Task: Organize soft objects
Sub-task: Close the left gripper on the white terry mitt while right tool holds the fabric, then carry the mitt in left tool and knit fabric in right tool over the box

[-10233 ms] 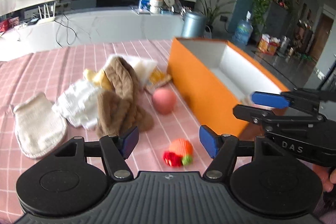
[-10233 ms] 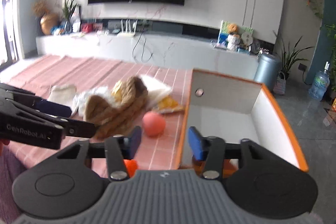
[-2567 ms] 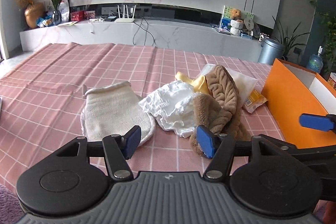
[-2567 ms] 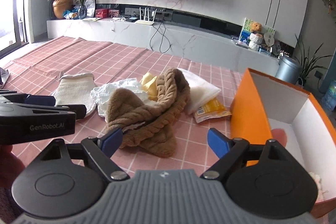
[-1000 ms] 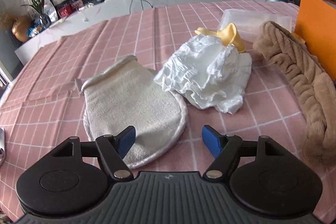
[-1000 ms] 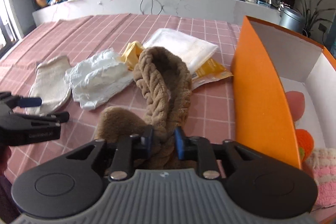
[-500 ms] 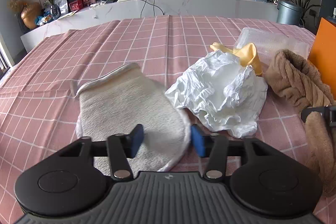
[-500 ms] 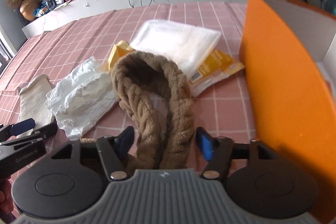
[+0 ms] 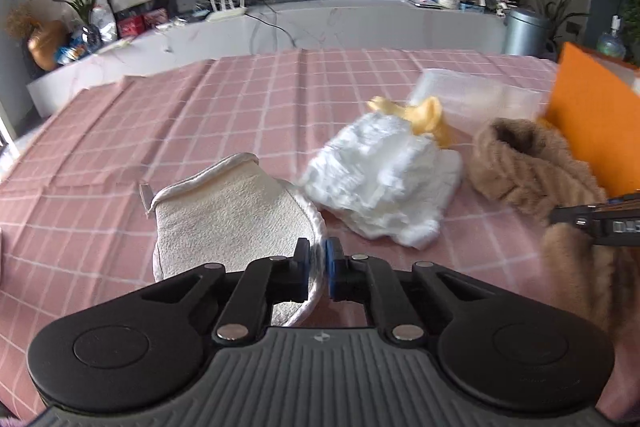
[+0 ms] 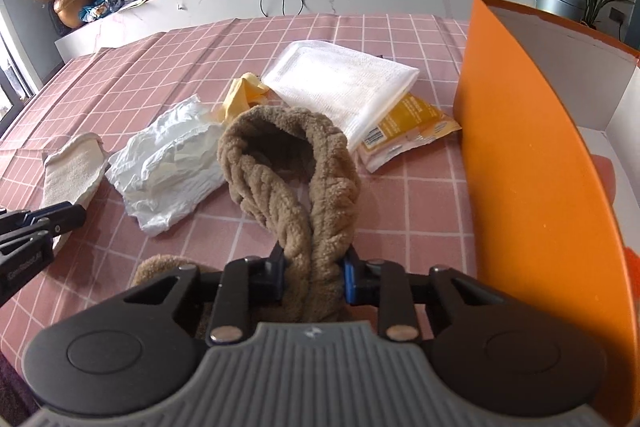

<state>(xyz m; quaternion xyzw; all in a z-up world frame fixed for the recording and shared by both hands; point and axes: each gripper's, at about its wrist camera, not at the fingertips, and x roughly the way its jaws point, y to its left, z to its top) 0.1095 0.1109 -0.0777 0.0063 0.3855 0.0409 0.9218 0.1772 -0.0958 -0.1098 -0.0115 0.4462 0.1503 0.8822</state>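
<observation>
One pink checked tablecloth fills both views. One orange box stands along the right edge of my right view, its white inside showing at the upper right. One brown knitted scarf loops through the centre of that view, and my right gripper is clamped on its two strands at lower centre. One folded white towel lies above centre, with one yellow packet tucked under its right corner. One crumpled white cloth sits right of centre in my left view, one yellow piece just above it. One cream mitt lies at centre left; my left gripper pinches its near edge.
</observation>
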